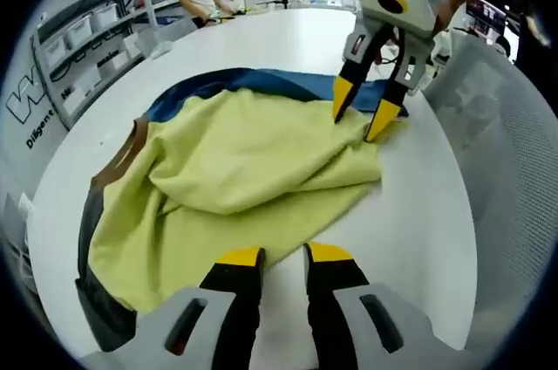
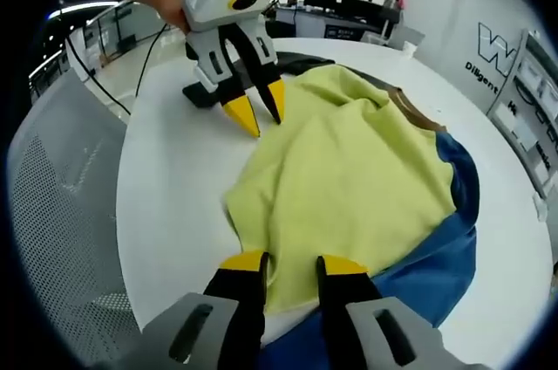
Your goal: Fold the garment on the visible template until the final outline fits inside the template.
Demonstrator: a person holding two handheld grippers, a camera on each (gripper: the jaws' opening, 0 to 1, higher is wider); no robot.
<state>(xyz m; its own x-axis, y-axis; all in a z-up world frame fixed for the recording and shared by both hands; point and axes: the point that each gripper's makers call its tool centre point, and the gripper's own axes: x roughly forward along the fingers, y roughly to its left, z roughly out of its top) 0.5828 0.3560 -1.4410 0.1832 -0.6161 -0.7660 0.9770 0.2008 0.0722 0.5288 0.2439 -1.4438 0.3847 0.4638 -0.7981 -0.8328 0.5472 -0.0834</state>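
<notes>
I have the yellow-green garment bunched on the blue template, long axis running between my two grippers. Left gripper — jaws parted, at its near edge. Right gripper — parted, at the opposite edge, equally near.

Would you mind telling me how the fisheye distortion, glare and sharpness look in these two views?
Left gripper view: the white table edge bows strongly, the yellow-green garment is sharp and evenly lit, and the shelves at the rim are soft. Right gripper view: bright windows glare at the top, the mesh surface curves along the rim, and the garment shows only soft fold shadows.
</notes>
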